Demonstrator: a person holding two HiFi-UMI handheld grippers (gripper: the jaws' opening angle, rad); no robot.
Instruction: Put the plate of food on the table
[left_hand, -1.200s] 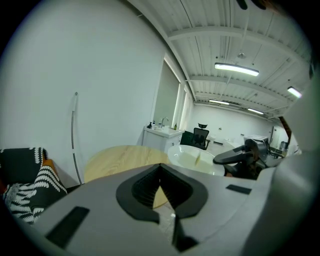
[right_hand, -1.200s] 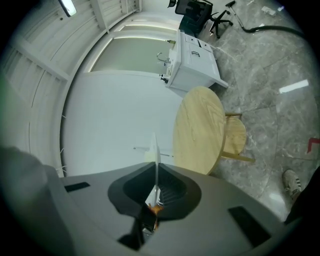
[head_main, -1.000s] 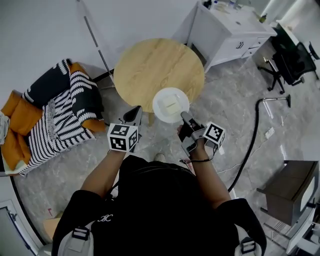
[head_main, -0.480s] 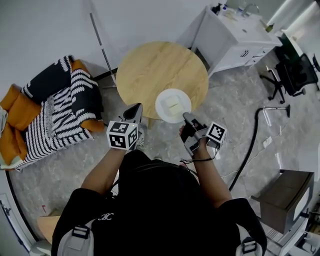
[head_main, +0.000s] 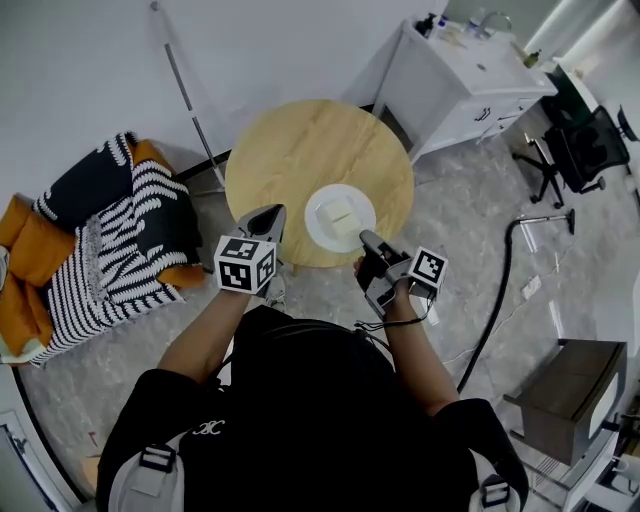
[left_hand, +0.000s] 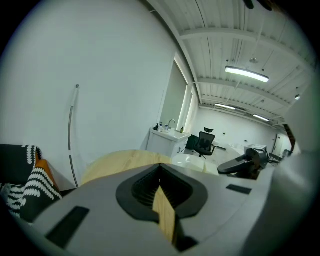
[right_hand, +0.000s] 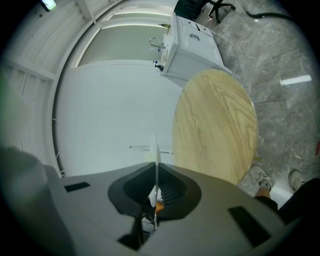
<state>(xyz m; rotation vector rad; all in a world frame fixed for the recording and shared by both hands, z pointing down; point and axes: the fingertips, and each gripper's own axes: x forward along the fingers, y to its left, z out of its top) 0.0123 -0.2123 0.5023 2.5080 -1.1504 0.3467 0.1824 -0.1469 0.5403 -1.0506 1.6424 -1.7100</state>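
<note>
At the near edge, person: black shirt (head_main: 300, 400), both forearms stretched forward.
Left gripper (head_main: 272, 214): jaws pressed together with nothing in them, tip over the table's near edge.
Right gripper (head_main: 366, 238): clenched on the near rim of the plate, which its own view shows edge-on between the jaws.
Plate (head_main: 340, 218): white and round, over the near-right part of the tabletop; I cannot tell whether it rests on the wood.
Food (head_main: 341, 213): pale square piece at the plate's middle.
Table (head_main: 300, 150): round, light wood.
Armchair (head_main: 60, 250): left of the table, under a black-and-white striped throw (head_main: 120, 250).
Cabinet (head_main: 470, 75): white, far right, beyond the table.
Office chair (head_main: 585, 135): black, right of the cabinet.
</note>
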